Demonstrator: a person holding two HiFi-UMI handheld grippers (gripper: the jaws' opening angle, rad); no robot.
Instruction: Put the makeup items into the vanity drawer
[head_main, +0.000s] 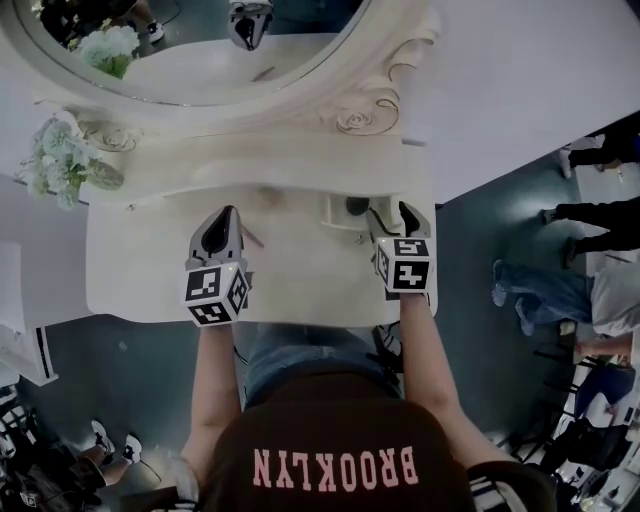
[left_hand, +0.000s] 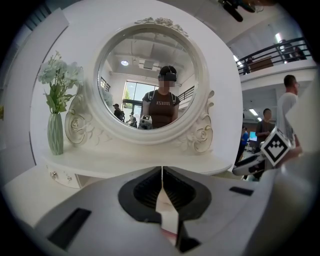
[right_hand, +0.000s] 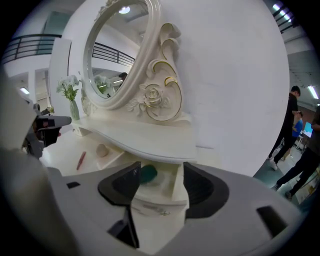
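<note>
Little cream vanity drawer (right_hand: 155, 200) is pulled open around 2 o'clock on the counter (head_main: 300, 285), with a round green thing (right_hand: 148, 173) sitting inside. Red pencil (right_hand: 80, 160) and beige puff (right_hand: 102, 150) lie flat near 12. Left claw (left_hand: 162, 175) pinches a pale flat piece (left_hand: 167, 215).

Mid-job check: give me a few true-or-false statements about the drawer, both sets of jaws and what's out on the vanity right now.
1. The right gripper has its jaws apart, gripping nothing. True.
2. The small drawer is shut. False: it stands open, with a green item inside.
3. A thin red stick lies on the tabletop. True.
4. The vase of flowers stands at the right end. False: it stands at the left end of the shelf under the mirror.
5. The left gripper has its jaws wide apart. False: they meet at the tips.
</note>
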